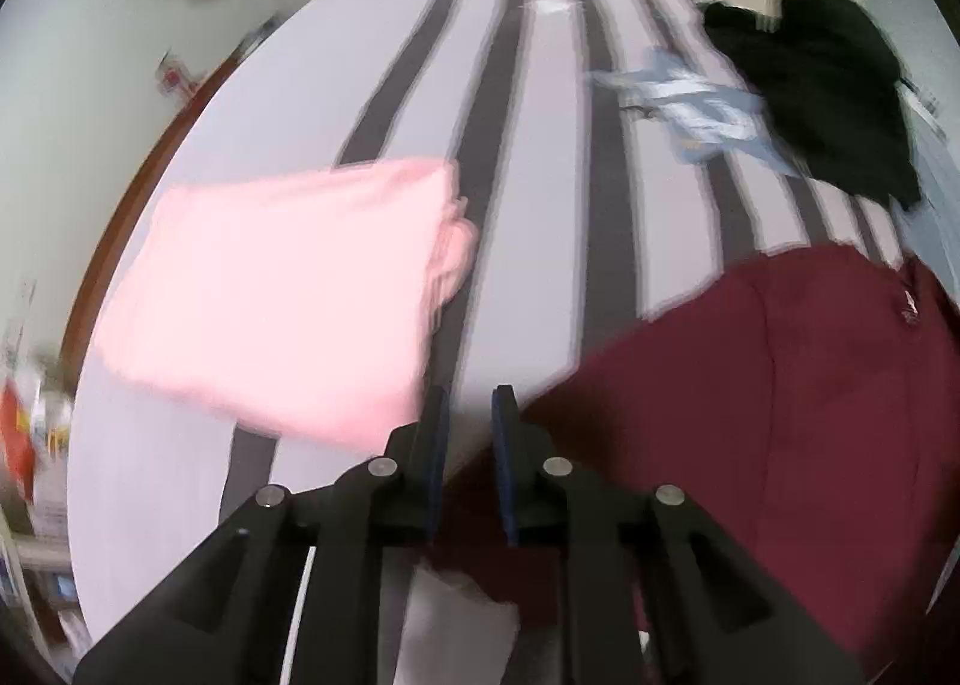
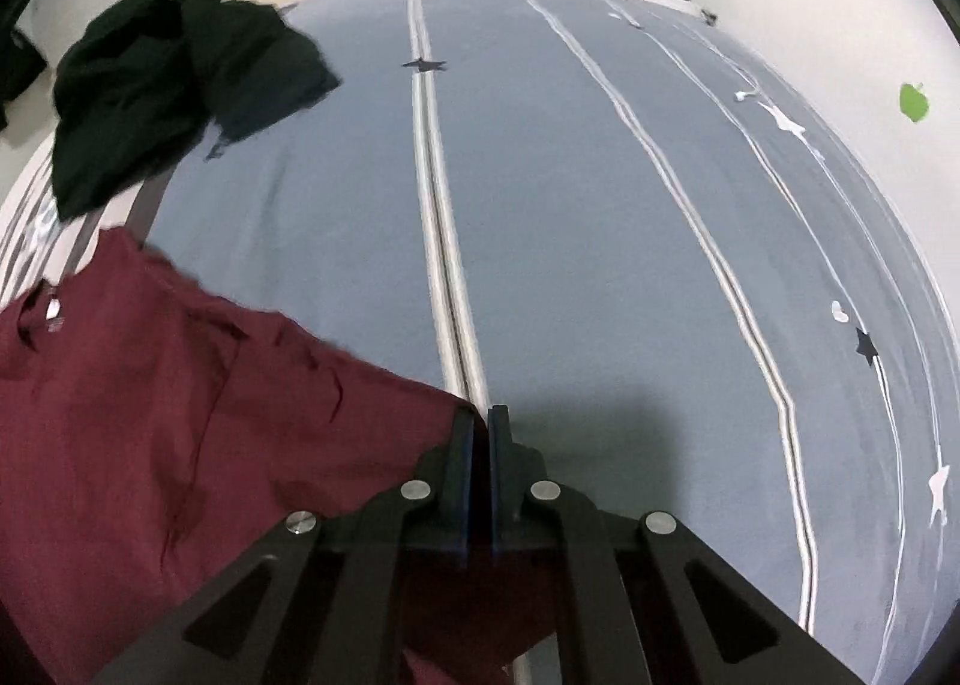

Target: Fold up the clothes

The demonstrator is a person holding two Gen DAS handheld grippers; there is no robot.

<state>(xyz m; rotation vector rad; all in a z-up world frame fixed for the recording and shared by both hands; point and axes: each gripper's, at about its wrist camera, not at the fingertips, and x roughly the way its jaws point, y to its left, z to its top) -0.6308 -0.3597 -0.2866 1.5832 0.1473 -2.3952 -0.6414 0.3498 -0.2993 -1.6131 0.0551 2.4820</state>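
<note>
Maroon garment [image 1: 780, 415] is lying on the bed, filling the 4 o'clock part of the left wrist view and the 8 o'clock part of the right wrist view [image 2: 180, 445]. Left gripper [image 1: 471, 403] is pointing steeply down at the striped bedding [image 1: 540, 205]; its blue-padded fingers [image 1: 503, 421] are standing a narrow gap apart, with maroon cloth showing low between them, though whether the pads are pressing on it I cannot tell through the blur. Right gripper [image 2: 481, 421] is showing its two fingers [image 2: 498, 433] pressed almost together, and the garment's edge is running right up to them at the tips, with more maroon cloth hanging below the jaws, so it is clamping the garment's edge. Blue bedding [image 2: 570, 205] with pale lines and small stars is stretching toward 12 o'clock ahead of it. Pink folded cloth [image 1: 288, 289] is sitting at 9 o'clock in the left view. Black clothing [image 1: 822, 96] is heaped at 2 o'clock there and at 10 o'clock in the right view [image 2: 174, 84], well apart from the maroon garment
</note>
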